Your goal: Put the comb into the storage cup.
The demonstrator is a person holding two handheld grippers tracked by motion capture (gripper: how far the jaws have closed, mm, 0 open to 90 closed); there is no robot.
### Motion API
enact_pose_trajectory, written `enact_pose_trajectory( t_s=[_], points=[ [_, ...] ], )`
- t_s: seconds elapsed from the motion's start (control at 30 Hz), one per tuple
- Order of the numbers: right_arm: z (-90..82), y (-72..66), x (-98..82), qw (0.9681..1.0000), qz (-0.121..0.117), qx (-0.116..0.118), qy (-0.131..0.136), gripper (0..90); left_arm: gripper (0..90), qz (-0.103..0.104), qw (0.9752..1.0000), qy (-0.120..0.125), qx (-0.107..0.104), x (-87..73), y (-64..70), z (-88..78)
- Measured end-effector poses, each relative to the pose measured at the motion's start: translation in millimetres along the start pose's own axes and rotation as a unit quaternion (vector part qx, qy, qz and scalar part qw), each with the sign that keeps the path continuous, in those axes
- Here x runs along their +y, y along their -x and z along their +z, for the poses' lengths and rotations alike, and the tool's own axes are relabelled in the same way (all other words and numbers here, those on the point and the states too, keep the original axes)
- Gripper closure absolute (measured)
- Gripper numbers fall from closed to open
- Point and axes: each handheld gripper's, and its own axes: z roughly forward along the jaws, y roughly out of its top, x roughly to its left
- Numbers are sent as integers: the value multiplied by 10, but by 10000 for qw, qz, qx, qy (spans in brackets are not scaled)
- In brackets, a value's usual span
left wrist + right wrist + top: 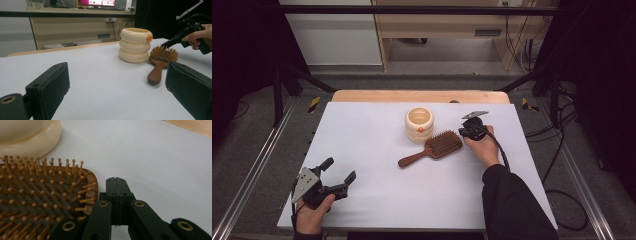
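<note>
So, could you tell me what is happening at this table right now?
A person holds a two-jaw gripper in each hand over a white table. The right gripper, jaws shut with nothing between them, sits right beside the head of a wooden hairbrush, which lies bristles up next to a cream ringed cup. The left gripper rests open near the table's front left corner, well away from both things.

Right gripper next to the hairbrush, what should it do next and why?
Probably open its jaws first. The right gripper is shut with nothing between its pads, its tip beside the hairbrush head's edge. Shut, it can only nudge the brush, which lies bristles up by the cream cup.
</note>
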Motion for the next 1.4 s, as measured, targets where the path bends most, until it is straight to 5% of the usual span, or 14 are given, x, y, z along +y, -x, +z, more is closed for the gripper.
enact_pose_trajectory(
  t_s=[0.17,0.43,0.83,1.17,1.4],
  points=[
    [20,-29,32,9999,-66,-68,128,900,52,-2,10000,7,-17,1,4,-3],
    [80,-11,-23,9999,-80,-22,-140,900,53,8,10000,-4,-17,0,5,4],
    [94,-72,-27,9997,-197,73,-117,900,54,15,10000,2,-6,1,4,4],
    [88,-332,-21,9980,-506,381,-31,900,55,11,10000,4,21,3,-4,-5],
    [64,-522,-45,9971,-492,580,25,900,55,21,10000,1,2,3,6,-1]
  ],
)
